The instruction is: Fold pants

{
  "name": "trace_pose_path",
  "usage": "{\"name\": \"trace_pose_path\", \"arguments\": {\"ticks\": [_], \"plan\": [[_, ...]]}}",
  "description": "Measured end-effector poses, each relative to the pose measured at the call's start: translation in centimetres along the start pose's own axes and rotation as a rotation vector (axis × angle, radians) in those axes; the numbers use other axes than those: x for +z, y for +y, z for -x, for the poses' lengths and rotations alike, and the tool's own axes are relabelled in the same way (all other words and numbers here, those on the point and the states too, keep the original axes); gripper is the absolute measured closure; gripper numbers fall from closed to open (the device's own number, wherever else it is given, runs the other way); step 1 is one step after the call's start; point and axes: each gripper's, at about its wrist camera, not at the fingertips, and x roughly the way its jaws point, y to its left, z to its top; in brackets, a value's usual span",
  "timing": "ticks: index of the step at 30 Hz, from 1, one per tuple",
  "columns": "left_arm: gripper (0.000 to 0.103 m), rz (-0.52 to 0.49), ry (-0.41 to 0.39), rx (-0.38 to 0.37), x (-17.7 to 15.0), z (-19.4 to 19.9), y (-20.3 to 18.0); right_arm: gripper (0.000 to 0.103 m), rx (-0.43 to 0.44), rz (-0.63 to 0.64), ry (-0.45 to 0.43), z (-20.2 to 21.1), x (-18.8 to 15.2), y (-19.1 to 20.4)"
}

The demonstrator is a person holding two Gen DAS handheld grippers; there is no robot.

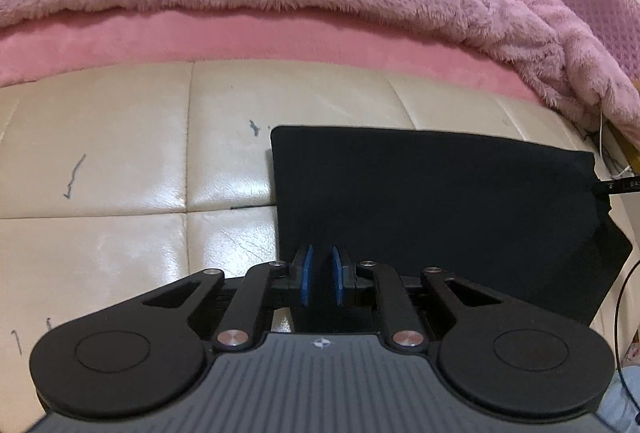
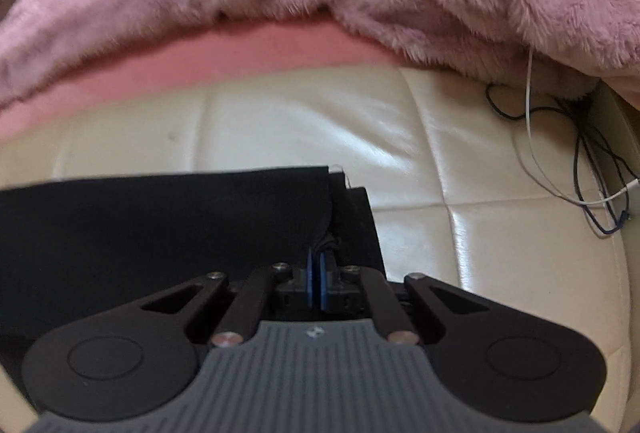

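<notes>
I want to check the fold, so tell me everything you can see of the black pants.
The black pants are plain, matte, dark cloth, folded into a flat, roughly rectangular stack on the cream leather cushion. At their right end, layered edges show. The right hand-held gripper is pinched shut on cloth at that end. The left hand-held gripper sits at the near edge, slightly open with dark cloth showing between its pads.

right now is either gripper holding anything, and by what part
The right gripper is shut on the folded black fabric pants, pinching their near right corner. The left gripper is open, holding nothing.
</notes>
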Motion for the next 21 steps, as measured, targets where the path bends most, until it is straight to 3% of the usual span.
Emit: {"name": "trace_pose_path", "arguments": {"ticks": [9,10,11,14,16,18,21], "plan": [[0.087,-0.013,-0.011,0.004,-0.2,0.0,-0.2,0.103,-0.133,0.158,-0.012,-0.4,-1.2,2.1],[0.087,-0.005,-0.02,0.002,-0.1,0.3,-0.1,0.099,-0.141,0.16,-0.015,-0.4,-1.3,2.1],[0.087,0.006,-0.042,-0.004,0.0,0.8,0.1,0.094,-0.165,0.166,-0.019,-0.2,-1.4,2.2],[0.086,0.015,-0.095,-0.022,1.3,1.7,0.6,0.094,-0.28,0.22,-0.065,1.2,-1.7,2.8],[0.086,0.008,-0.1,-0.015,2.5,1.3,0.5,0.093,-0.273,0.22,-0.136,2.7,-1.7,3.0],[0.086,-0.003,-0.098,-0.008,3.5,0.2,0.1,0.094,-0.209,0.233,-0.206,3.9,-1.7,3.7],[0.09,0.02,-0.066,0.029,4.4,-2.1,0.1,0.094,-0.173,0.282,-0.2,3.0,-1.7,4.7]]}}
